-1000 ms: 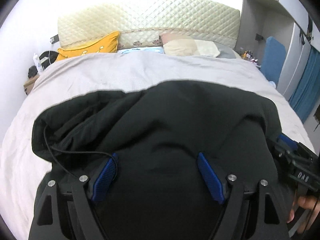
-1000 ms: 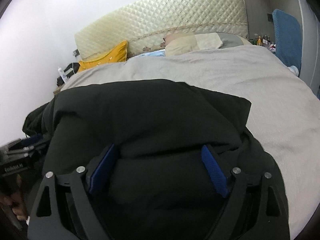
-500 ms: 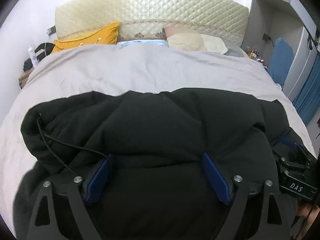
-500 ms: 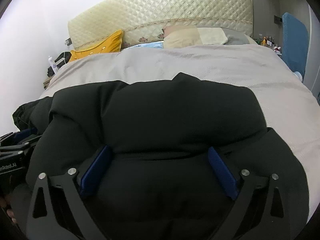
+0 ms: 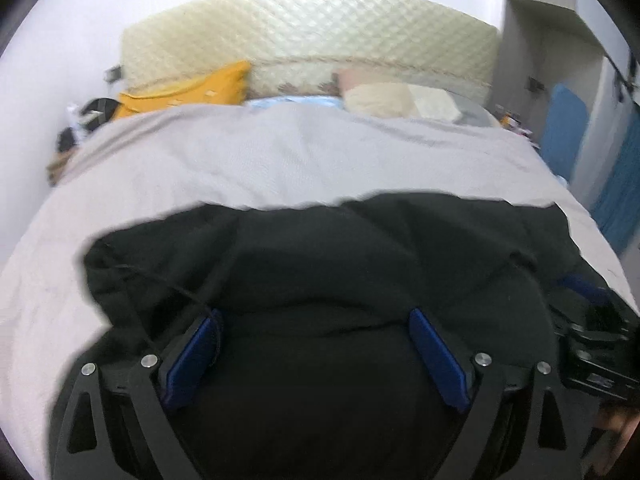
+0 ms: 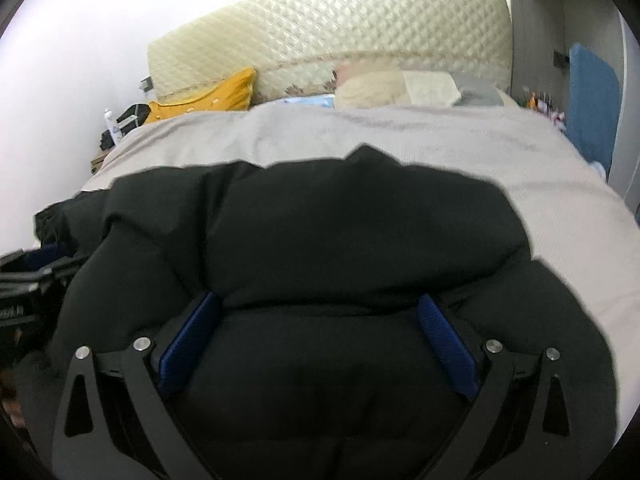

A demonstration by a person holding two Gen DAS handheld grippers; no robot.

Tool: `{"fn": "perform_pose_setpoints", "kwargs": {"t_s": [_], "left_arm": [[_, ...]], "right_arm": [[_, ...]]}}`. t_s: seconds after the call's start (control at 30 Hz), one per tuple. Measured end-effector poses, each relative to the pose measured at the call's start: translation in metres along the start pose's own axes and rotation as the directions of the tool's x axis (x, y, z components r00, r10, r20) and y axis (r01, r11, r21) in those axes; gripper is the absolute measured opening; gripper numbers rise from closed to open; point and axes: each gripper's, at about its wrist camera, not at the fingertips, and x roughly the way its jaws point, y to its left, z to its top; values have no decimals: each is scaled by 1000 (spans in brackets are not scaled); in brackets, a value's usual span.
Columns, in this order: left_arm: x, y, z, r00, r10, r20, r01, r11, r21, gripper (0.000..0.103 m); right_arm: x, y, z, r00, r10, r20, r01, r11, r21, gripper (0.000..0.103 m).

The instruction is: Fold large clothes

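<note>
On the grey bed [image 5: 280, 160], both grippers gape wide over the black jacket [image 5: 340, 260].

Lying bunched on the near end of the bed [image 5: 280, 160], jacket [image 5: 320, 264] spreading between and under the left gripper [image 5: 316, 354] and right gripper [image 6: 318, 338] set side by side, with pillows [image 6: 384, 88] resting beyond against the headboard [image 6: 320, 28] behind.

headboard [image 5: 308, 36]: cream, quilted
pillows: yellow one [image 5: 188, 92] left, beige one [image 5: 380, 98] right
bedspread [image 5: 280, 160]: pale grey
</note>
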Motion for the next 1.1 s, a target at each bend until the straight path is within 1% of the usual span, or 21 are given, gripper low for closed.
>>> {"fn": "perform_pose_setpoints", "kwargs": {"t_s": [0.03, 0.1, 0.17, 0.23, 0.27, 0.3, 0.37, 0.43, 0.5, 0.63, 0.77, 0.87, 0.93, 1.0, 1.03, 1.1], "left_arm": [[-3, 6, 2, 1000, 24, 3, -24, 1000, -10, 94], [-9, 19, 4, 999, 46, 14, -45, 999, -26, 94], [-13, 32, 5, 994, 105, 33, -104, 994, -25, 94], [-10, 44, 3, 985, 165, 41, -165, 986, -6, 94], [-6, 50, 1, 984, 178, 23, -178, 984, -14, 94], [-2, 54, 0, 985, 174, 9, -173, 984, -27, 94], [7, 59, -8, 990, 139, -20, -140, 989, -41, 94], [17, 61, -13, 993, 103, -51, -106, 993, -45, 94], [21, 63, -15, 994, 91, -52, -94, 994, -57, 94], [25, 61, -19, 995, 85, -46, -88, 995, -48, 94], [22, 62, -21, 995, 90, -37, -92, 993, -72, 94], [5, 62, -18, 993, 115, -16, -116, 988, -101, 94], [-22, 57, -13, 995, 92, 26, -88, 987, -134, 94], [-55, 49, -5, 995, 66, 75, -55, 988, -141, 94], [-71, 43, -1, 993, 57, 99, -43, 990, -138, 94], [-112, 30, 4, 987, 37, 159, -17, 992, -123, 94]], "right_arm": [[-5, 0, 2, 1000, 2, 16, -2, 1000, -13, 100], [-16, -5, 5, 999, -1, 45, 2, 999, -34, 100], [-25, -16, 9, 997, -26, 68, 29, 999, -37, 100], [-26, -30, 11, 996, -66, 56, 67, 998, -16, 102], [-24, -36, 11, 994, -104, 34, 105, 994, -15, 102], [-23, -40, 10, 993, -115, 25, 115, 993, -18, 102], [-15, -50, 6, 993, -119, -5, 119, 993, -12, 102], [-3, -60, 3, 996, -76, -40, 77, 997, 26, 102], [7, -66, -1, 997, -45, -60, 49, 997, 55, 103], [14, -66, -1, 998, -38, -56, 41, 998, 50, 103], [13, -67, 0, 997, -35, -67, 39, 997, 60, 103], [2, -64, 3, 996, -67, -56, 71, 996, 61, 103], [-14, -59, 7, 997, -68, -33, 70, 995, 73, 103], [-44, -54, 19, 999, -47, 22, 44, 994, 96, 103], [-54, -51, 25, 998, -47, 41, 43, 994, 97, 103], [-89, -41, 39, 994, -50, 100, 42, 996, 85, 103]]}}
